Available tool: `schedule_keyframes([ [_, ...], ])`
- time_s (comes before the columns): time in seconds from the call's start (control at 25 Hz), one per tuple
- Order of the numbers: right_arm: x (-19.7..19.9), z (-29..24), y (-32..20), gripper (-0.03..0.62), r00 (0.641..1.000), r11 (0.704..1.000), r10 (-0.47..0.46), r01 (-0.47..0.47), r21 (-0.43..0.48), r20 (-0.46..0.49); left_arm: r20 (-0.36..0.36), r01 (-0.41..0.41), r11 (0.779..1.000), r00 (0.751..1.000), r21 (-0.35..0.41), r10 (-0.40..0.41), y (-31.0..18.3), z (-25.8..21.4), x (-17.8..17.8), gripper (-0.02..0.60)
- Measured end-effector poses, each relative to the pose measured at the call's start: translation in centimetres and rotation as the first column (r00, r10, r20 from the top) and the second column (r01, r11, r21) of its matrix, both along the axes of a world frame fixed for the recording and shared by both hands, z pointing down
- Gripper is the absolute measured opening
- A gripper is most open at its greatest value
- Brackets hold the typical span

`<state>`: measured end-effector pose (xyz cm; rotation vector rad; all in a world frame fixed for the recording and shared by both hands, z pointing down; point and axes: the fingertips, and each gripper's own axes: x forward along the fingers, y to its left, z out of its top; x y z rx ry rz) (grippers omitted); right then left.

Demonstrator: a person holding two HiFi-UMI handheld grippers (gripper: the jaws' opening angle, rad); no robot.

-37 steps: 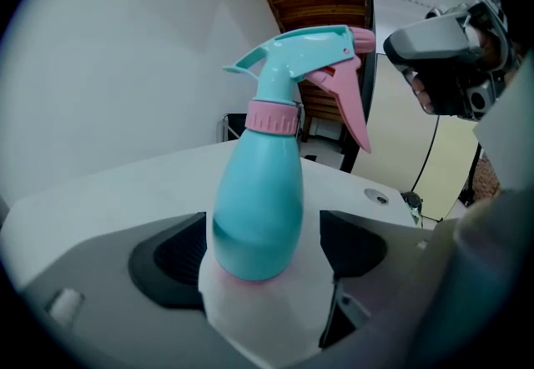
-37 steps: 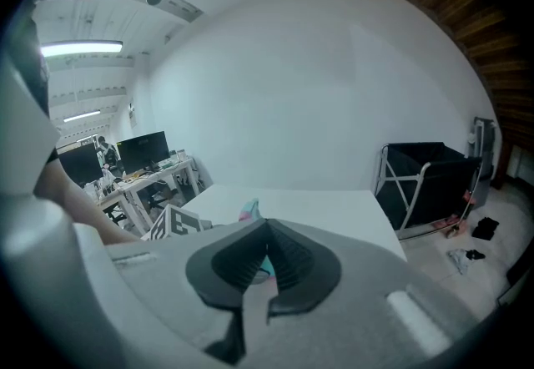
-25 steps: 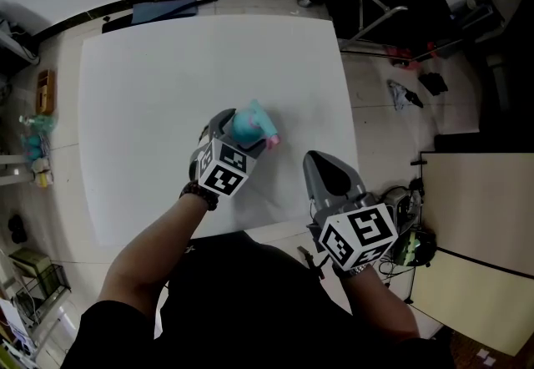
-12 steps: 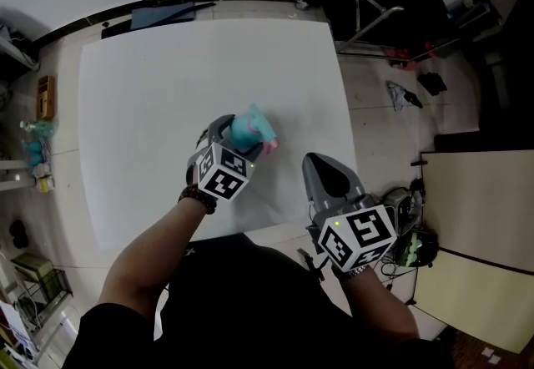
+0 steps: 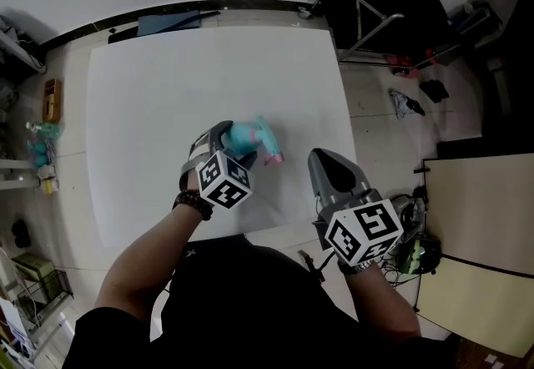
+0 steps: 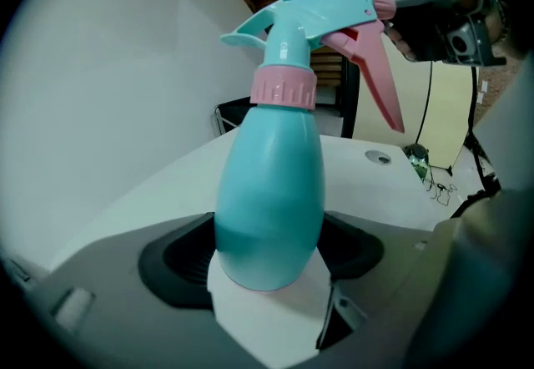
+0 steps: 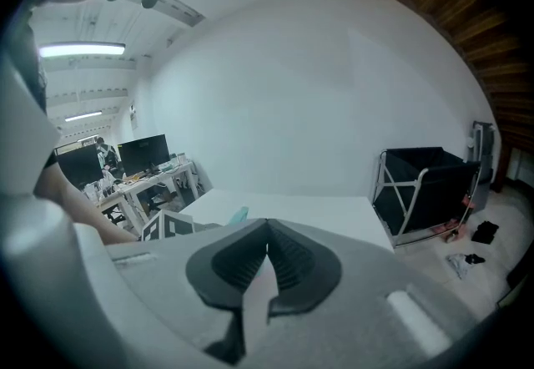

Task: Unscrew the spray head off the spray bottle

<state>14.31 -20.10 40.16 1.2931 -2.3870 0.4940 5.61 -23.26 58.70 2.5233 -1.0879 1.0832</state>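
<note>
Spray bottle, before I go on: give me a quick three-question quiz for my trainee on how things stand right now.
1. True or false: the right gripper is clamped on the spray head.
2. The ribbed collar under the spray head is: A pink, B white, C black.
3. Fill in: the left gripper grips the spray bottle by its ____.
Key: 1 false; it is shut, empty and away from the spray bottle. 2 A. 3 body; those jaws have just been closing on it.
</note>
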Motion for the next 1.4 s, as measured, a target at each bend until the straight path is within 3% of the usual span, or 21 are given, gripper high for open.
schedule_keyframes([
  [0.16, -0.9, -0.2, 0.0, -0.007, 0.999, 0.999, -0.039, 0.039, -0.014, 0.014, 0.074, -0.016, 1.000, 0.997, 0.022, 0.015, 0.2, -0.4, -0.9, 0.405],
  [0.2, -1.2, -0.1, 0.2, 0.054, 0.998, 0.998, -0.053, 0.053, -0.022, 0.020, 0.088, -0.020, 0.999, 0.996, 0.027, 0.018, 0.4, -0.5, -1.0, 0.405],
  [0.24, -1.4, 0.0, 0.3, 0.065, 0.998, 0.997, -0.065, 0.066, -0.028, 0.025, 0.101, -0.025, 0.999, 0.995, 0.033, 0.021, 0.6, -0.6, -1.1, 0.405],
  [0.84, -4.8, 0.9, 1.9, 0.172, 0.981, 0.974, -0.180, 0.189, -0.124, 0.078, 0.280, -0.098, 0.985, 0.959, 0.144, 0.054, 1.8, -2.9, -2.5, 0.405],
  [1.4, -6.8, 3.9, 2.0, 0.213, 0.973, 0.925, -0.201, 0.227, -0.305, 0.115, 0.464, -0.197, 0.960, 0.882, 0.198, 0.085, 2.3, -4.6, -3.3, 0.403],
])
